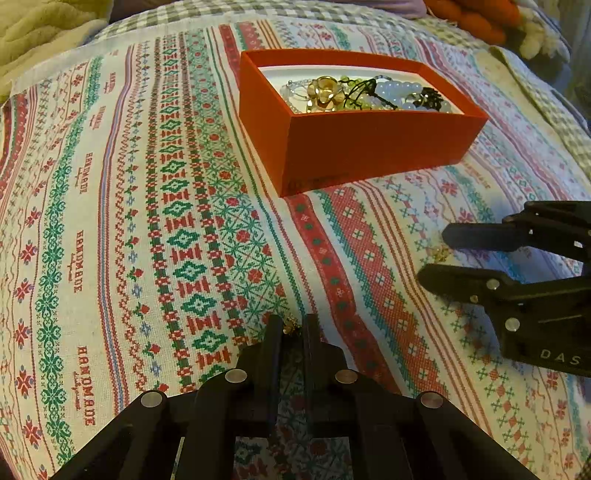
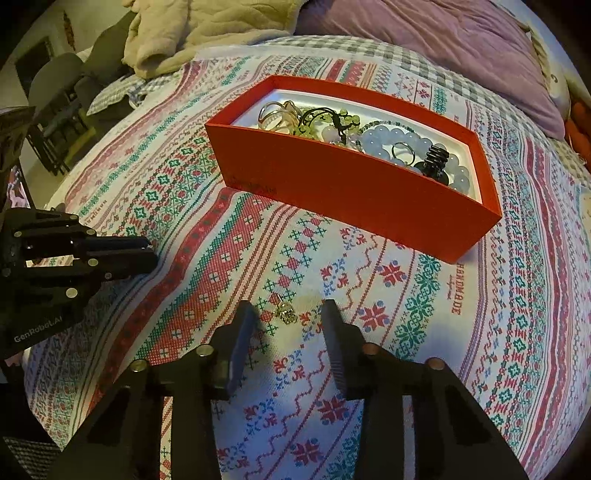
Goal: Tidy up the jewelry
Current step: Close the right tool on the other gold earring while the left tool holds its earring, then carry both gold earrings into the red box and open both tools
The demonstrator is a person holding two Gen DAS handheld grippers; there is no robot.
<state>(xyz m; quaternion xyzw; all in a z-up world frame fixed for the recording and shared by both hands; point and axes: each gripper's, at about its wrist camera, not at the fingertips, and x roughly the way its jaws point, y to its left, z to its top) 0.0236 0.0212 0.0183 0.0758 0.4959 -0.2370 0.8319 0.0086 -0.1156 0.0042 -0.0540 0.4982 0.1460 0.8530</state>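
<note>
An orange box [image 1: 369, 155] [image 2: 351, 192] with a white lining holds several pieces of jewelry: pale bead bracelets [image 2: 391, 142], rings [image 2: 273, 114] and a gold flower piece [image 1: 325, 94]. My left gripper [image 1: 291, 325] is shut on a small gold earring [image 1: 290, 326] just above the patterned cloth. It also shows in the right wrist view [image 2: 147, 251]. My right gripper [image 2: 290, 314] is open, its fingers on either side of a second small gold earring [image 2: 285, 312] that lies on the cloth. The right gripper shows in the left wrist view [image 1: 434, 254], with that earring [image 1: 439, 254] between its fingers.
A red, green and white patterned cloth [image 1: 166, 221] covers the bed. A beige blanket [image 2: 207, 33] and a purple cover [image 2: 443, 37] lie behind the box. An orange item [image 1: 476, 18] lies at the far right.
</note>
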